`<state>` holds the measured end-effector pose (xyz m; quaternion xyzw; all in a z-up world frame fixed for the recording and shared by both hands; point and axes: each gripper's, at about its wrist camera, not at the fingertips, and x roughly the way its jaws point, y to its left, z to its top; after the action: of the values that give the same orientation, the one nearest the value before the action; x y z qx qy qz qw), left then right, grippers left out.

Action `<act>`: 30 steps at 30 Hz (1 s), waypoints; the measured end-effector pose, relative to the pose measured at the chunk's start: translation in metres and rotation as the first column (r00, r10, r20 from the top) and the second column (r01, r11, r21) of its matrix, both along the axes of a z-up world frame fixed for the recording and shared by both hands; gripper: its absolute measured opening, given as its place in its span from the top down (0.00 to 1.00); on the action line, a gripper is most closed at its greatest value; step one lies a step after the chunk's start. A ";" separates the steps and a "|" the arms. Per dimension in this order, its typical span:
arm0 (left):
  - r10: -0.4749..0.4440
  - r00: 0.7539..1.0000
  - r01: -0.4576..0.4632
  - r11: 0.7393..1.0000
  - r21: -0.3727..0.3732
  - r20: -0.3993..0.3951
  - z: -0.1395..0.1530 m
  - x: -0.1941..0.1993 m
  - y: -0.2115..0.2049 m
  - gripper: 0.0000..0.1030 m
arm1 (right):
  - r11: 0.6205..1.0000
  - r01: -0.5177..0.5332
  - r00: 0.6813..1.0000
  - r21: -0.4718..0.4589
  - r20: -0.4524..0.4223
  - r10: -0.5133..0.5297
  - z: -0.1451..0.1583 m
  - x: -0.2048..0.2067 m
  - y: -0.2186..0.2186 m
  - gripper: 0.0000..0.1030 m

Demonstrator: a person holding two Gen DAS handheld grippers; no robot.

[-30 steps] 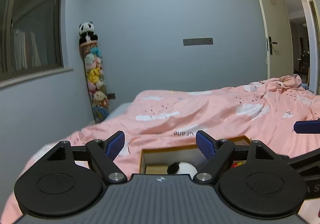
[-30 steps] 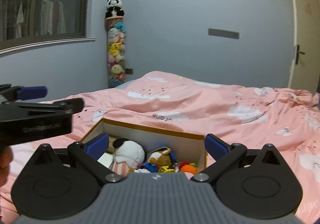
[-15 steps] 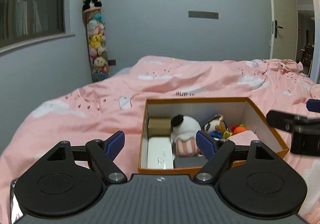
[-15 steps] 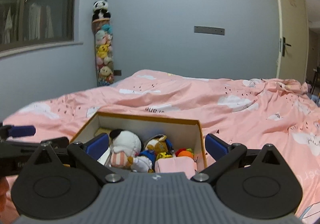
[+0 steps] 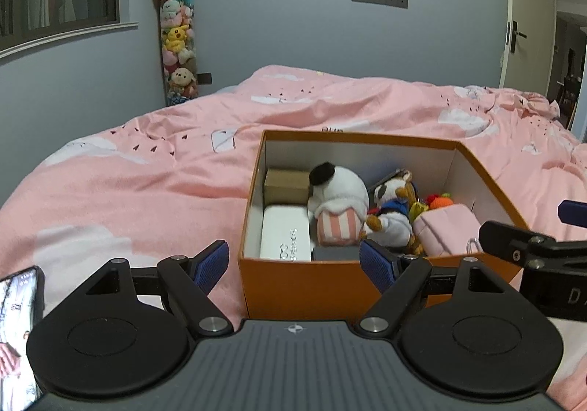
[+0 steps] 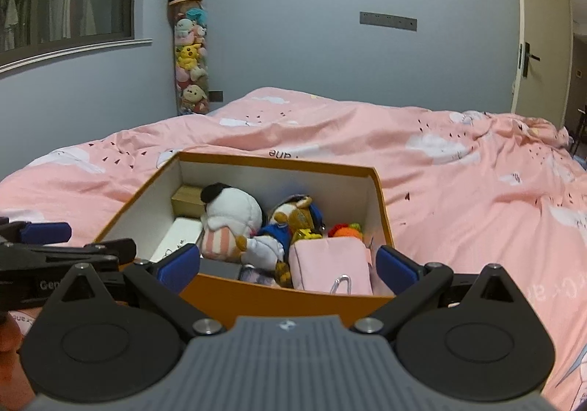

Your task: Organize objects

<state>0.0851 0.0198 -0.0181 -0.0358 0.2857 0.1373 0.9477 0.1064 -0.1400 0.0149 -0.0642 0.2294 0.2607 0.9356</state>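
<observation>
An open orange box [image 5: 301, 286] [image 6: 279, 295] sits on a pink bed. Inside lie a white panda plush [image 5: 339, 196] [image 6: 229, 214], a duck plush in blue [image 5: 390, 211] [image 6: 271, 244], a white case [image 5: 286, 236], a tan box [image 5: 286, 183], a pink pouch [image 5: 445, 229] [image 6: 330, 264] and an orange toy [image 6: 345, 229]. My left gripper [image 5: 295, 264] is open and empty before the box's near wall. My right gripper [image 6: 288, 262] is open and empty over the near wall. Each gripper shows at the edge of the other's view.
The pink duvet [image 5: 128, 183] [image 6: 477, 191] covers the bed around the box. A tall net of plush toys [image 5: 178, 36] hangs on the far wall. A phone [image 5: 18, 330] shows at lower left. A door [image 6: 539, 44] stands at right.
Both grippers have risen and tilted down toward the box, so its contents now show fully. Both stay open and empty.
</observation>
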 end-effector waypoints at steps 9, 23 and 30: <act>-0.008 1.000 0.008 1.000 -0.010 -0.030 -0.007 0.003 -0.008 0.09 | 1.000 0.015 1.000 -0.009 -0.010 -0.015 -0.009 0.001 0.000 0.01; -0.008 0.999 0.007 0.999 -0.032 -0.046 -0.009 0.003 -0.008 0.09 | 1.000 0.017 1.000 -0.021 -0.018 -0.017 -0.013 0.002 0.002 0.01; 0.001 0.998 -0.003 1.000 -0.029 -0.068 -0.012 0.004 -0.008 0.09 | 1.000 0.022 0.999 -0.018 -0.035 -0.022 -0.016 0.005 0.000 0.01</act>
<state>0.0895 0.0119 -0.0299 -0.0453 0.3195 0.1351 0.9368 0.1110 -0.1398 -0.0009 -0.0654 0.2489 0.2494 0.9336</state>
